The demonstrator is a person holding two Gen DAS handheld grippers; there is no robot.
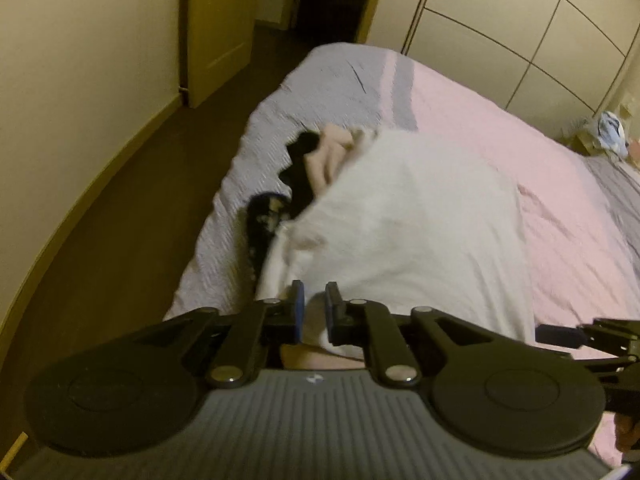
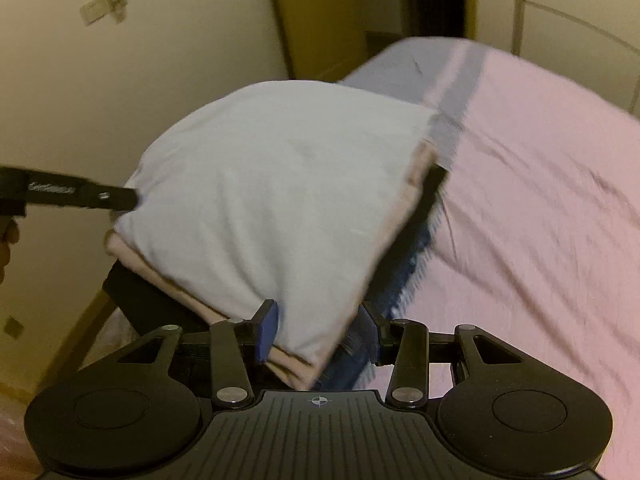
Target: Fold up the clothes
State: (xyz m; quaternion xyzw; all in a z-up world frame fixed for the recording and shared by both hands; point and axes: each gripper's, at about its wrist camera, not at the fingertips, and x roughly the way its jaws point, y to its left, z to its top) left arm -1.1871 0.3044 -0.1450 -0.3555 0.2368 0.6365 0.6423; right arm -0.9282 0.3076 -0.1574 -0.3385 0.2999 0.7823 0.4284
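1. two tools are on one stack of clothes (image 2: 272,200): a white piece on top, a beige one under it, then black and blue denim layers at the bottom.
2. my right tool (image 2: 318,330) has its jaws around the near corner of the stack, all layers between the blue pads; i judge it clenched on the stack so the layers travel together.
3. my left tool (image 1: 315,306) is nearly closed on the white edge straight ahead of it; from the right wrist view it reaches the stack's far-left side, which looks like support for that end.
4. the stack sits tilted and seems lifted off the bed (image 2: 540,200), though blur keeps me from being sure.
5. the bed, ahead and right of the right tool, has a pink cover with a grey band (image 2: 464,80).
6. beyond it i see a door (image 1: 216,32), and wardrobe panels (image 1: 520,20) ahead-right of the left tool.
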